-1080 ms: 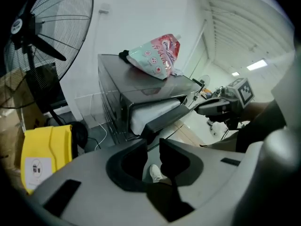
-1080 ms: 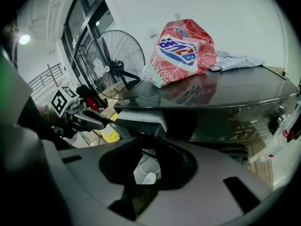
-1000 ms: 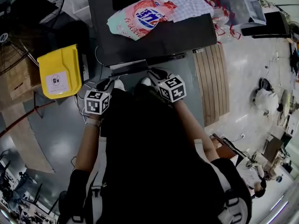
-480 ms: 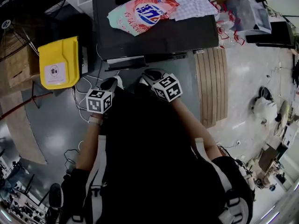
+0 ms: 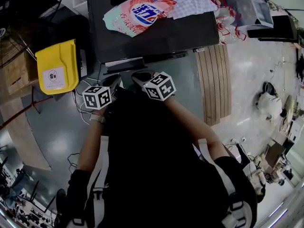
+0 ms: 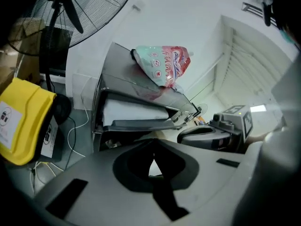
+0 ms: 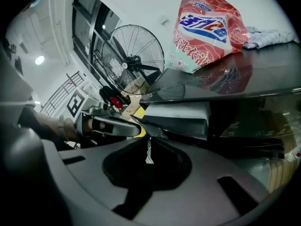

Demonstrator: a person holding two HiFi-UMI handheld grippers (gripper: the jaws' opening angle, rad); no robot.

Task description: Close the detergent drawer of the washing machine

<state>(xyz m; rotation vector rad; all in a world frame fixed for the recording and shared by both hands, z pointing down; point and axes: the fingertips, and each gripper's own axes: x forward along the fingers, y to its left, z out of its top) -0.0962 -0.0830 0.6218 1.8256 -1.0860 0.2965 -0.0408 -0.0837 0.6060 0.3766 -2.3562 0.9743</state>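
Detergent drawer (image 6: 131,111) pulled out; left gripper (image 6: 152,149) jaws together

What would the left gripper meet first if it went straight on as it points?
Probably the front of the open drawer, straight ahead of the left gripper, though depth is unclear.

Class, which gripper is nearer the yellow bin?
Left. The left gripper sits just right of the yellow bin in the head view; the right gripper, fingers closing on nothing, is farther right, beyond it.
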